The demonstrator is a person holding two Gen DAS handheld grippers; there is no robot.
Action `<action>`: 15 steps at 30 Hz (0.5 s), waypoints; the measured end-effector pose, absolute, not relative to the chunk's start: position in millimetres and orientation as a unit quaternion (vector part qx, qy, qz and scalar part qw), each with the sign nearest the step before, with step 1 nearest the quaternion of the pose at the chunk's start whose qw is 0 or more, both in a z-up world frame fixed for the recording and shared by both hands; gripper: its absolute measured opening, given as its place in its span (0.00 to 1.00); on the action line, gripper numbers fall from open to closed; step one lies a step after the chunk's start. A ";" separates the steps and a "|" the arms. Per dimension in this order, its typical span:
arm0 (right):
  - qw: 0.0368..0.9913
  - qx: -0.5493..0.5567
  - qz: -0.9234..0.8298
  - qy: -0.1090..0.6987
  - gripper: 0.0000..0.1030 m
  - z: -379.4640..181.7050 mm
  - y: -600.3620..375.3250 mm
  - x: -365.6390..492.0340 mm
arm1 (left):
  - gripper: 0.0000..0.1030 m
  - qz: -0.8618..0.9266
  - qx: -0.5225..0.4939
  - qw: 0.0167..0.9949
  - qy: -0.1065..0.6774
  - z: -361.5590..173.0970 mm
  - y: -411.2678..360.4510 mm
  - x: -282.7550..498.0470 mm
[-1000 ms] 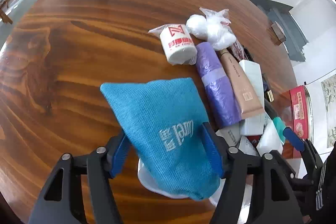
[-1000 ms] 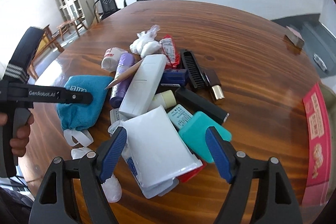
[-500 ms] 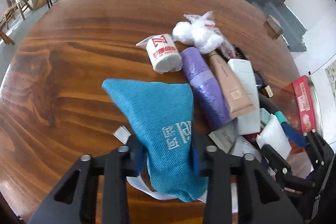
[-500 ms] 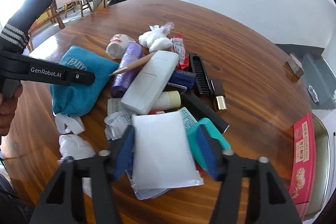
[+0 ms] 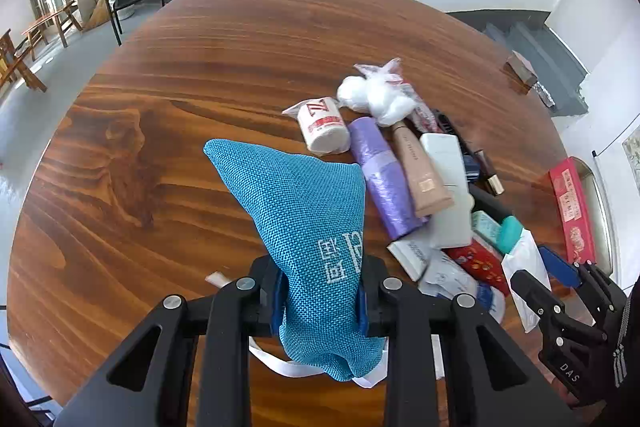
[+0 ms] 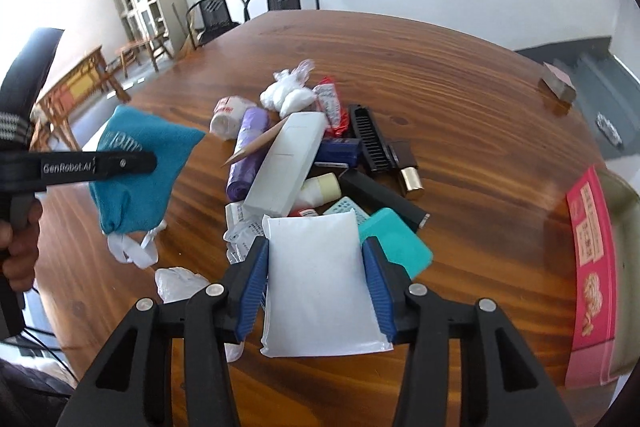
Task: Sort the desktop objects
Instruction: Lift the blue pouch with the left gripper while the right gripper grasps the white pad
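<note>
Both grippers held a soft item lifted clear of the clutter pile (image 6: 312, 163).

Left wrist view: the left gripper (image 5: 320, 297) was clenched on the blue mesh pouch (image 5: 304, 211), pinching it near its gathered neck so the wider body stood up beyond the pads, while its white drawstring (image 5: 280, 367) dangled below; the pouch hung left of the pile, above the wooden table (image 5: 180, 87), probably because the neck gave the firmest hold on limp fabric. Right wrist view: the right gripper (image 6: 316, 281) was closed across the width of the white padded packet (image 6: 320, 275), held on the near side of the pile, flat and level, seemingly so it would not fold; the teal case (image 6: 394, 241) lay just beside it.
</note>
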State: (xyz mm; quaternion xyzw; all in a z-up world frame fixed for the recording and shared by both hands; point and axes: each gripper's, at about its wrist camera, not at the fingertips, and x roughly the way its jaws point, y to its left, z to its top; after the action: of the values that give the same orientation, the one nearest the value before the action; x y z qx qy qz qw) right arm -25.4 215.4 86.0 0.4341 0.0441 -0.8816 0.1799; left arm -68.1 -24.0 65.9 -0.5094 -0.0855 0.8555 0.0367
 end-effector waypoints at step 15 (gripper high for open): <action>0.131 0.411 -0.902 -0.018 0.50 115.6 299.2 2.5 | 0.28 0.880 -0.467 0.059 -0.065 113.7 55.1 -41.0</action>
State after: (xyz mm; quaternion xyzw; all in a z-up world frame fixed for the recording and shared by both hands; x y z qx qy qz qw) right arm 2.5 299.2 115.6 0.4106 -0.0181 -0.9021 0.1313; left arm -41.0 55.1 113.7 -0.4666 -0.0654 0.8800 0.0594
